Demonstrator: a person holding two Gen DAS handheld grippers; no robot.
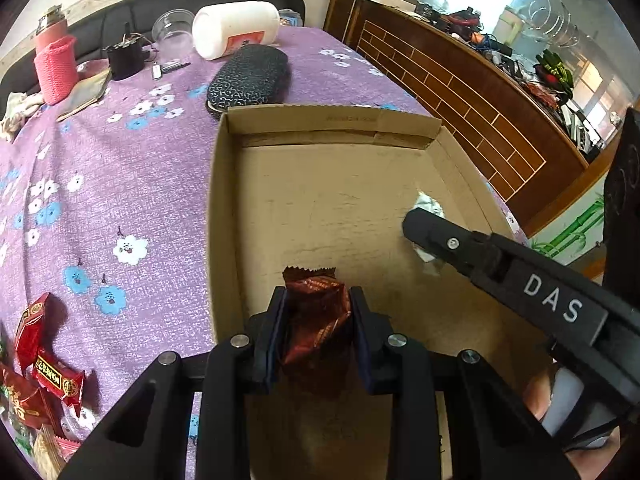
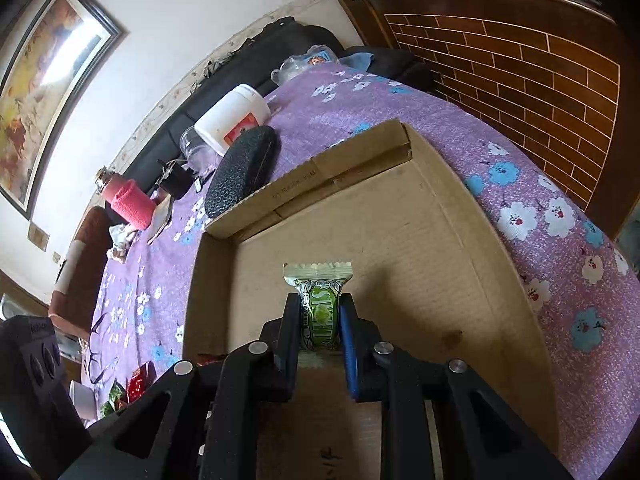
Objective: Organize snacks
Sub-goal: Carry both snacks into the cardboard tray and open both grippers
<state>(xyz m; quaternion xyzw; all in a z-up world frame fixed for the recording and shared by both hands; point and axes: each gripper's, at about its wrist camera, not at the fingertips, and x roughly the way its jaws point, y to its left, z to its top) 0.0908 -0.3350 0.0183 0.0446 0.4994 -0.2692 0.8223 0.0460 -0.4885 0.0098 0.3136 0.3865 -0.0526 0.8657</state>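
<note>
The surface [image 1: 132, 184] wears a purple floral cloth and carries an open cardboard box [image 1: 224, 208]. My left gripper [image 1: 318, 312] is clamped on a brown snack packet [image 1: 316, 312], my right gripper [image 2: 320, 316] on a green snack packet [image 2: 320, 308]; both hang over the box floor. Step: depositing. Next, I judge, lower and release each. Loose red snacks [image 1: 44, 368] remain outside.

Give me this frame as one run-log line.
left gripper: shut on brown snack | right gripper: shut on green snack | both over cardboard box
</note>
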